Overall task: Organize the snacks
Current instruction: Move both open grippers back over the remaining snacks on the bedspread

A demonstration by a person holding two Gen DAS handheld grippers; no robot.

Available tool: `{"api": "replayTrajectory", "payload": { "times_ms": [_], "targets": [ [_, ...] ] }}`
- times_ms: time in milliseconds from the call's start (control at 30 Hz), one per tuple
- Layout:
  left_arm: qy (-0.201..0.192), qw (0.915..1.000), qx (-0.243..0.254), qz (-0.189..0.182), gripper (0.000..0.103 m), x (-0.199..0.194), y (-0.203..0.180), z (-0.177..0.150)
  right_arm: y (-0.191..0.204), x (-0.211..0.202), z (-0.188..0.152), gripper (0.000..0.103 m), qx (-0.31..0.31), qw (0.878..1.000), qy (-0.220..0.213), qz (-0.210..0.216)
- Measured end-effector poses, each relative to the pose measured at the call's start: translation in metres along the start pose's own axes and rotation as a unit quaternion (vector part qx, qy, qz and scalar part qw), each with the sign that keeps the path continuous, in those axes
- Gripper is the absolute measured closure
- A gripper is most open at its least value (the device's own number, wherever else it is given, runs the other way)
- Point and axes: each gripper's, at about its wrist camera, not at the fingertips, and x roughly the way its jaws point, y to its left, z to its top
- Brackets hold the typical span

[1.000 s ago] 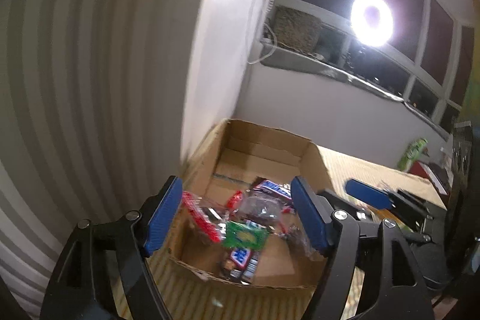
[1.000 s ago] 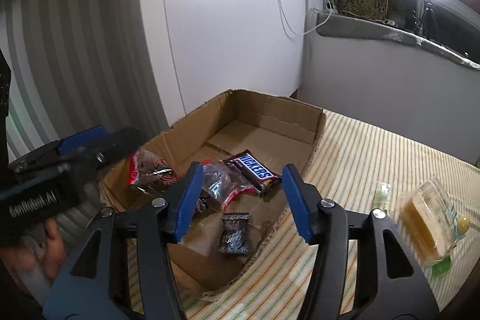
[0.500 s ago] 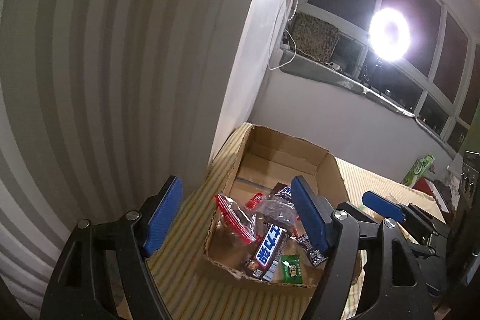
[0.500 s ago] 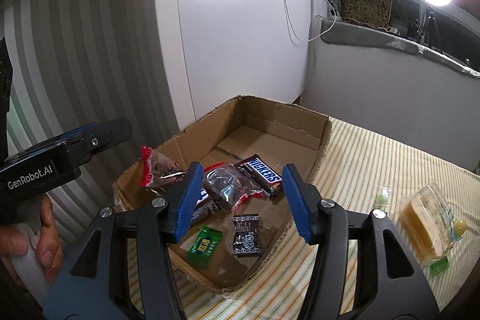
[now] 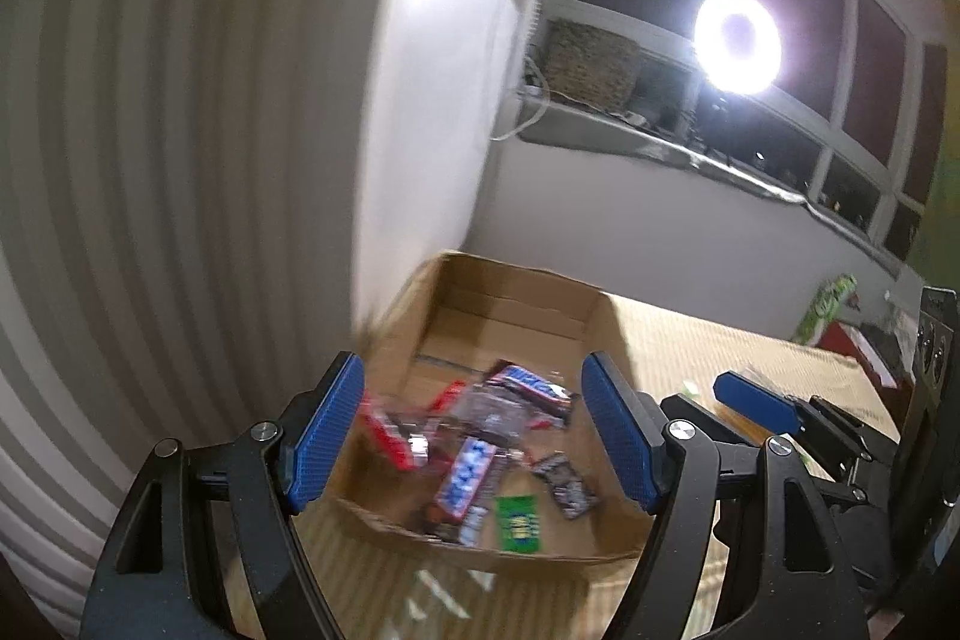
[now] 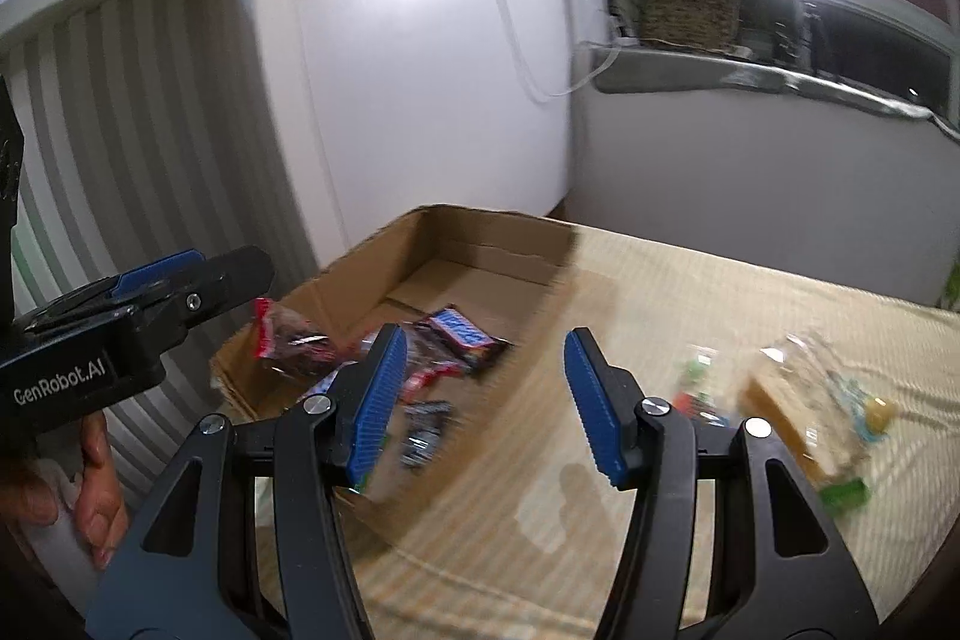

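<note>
A: Left wrist view first. What's the left tool [image 5: 471, 430] doing?

B: Released, blue pads wide apart, nothing between them. It hangs over the near end of the cardboard box [image 5: 510, 292]. Inside lie a blue-and-white candy bar [image 5: 469, 478], a green packet [image 5: 519, 523], a small dark packet [image 5: 567, 484] and a Snickers bar [image 5: 531, 388] farther in. Everything is blurred.

A: Right wrist view?

B: The right tool [image 6: 480, 400] is also released and empty. It points at the box's right wall, with the striped counter [image 6: 720, 292] beyond. The loose snacks lie to its right: a clear tub with something yellow-brown [image 6: 798, 394], its long axis running near to far, and small wrappers [image 6: 699, 388] just left of it. A green piece [image 6: 846, 493] sits nearer.

A: So which hand takes them?

B: My guess is the right; those snacks are well apart from the left tool [image 6: 156, 298], which hovers at the box's left side. Nothing blocks the way, though the box wall must be cleared when carrying them in.
</note>
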Motion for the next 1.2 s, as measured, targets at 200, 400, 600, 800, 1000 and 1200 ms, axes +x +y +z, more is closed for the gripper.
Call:
{"api": "replayTrajectory", "payload": {
  "times_ms": [200, 400, 600, 800, 1000, 1200],
  "targets": [
    [0.009, 0.9982, 0.051, -0.029, 0.028, 0.009, -0.061, -0.006, -0.063, -0.039, -0.023, 0.046, 0.052, 0.998, -0.014, -0.045],
    [0.038, 0.9898, 0.107, -0.085, 0.028, 0.032, -0.137, -0.034, -0.14, -0.094, -0.065, 0.045, 0.118, 0.984, -0.01, -0.13],
    [0.064, 0.9775, 0.153, -0.13, 0.028, 0.044, -0.185, -0.061, -0.178, -0.126, -0.086, 0.045, 0.159, 0.971, -0.006, -0.18],
    [0.073, 0.979, 0.147, -0.12, 0.028, 0.047, -0.184, -0.059, -0.162, -0.115, -0.081, 0.045, 0.14, 0.978, -0.003, -0.157],
    [0.08, 0.9795, 0.145, -0.116, 0.028, 0.055, -0.181, -0.059, -0.164, -0.098, -0.084, 0.045, 0.142, 0.978, 0.012, -0.152],
    [0.097, 0.978, 0.142, -0.118, 0.028, 0.073, -0.188, -0.063, -0.177, -0.08, -0.09, 0.035, 0.138, 0.978, 0.04, -0.151]
  ]
}}
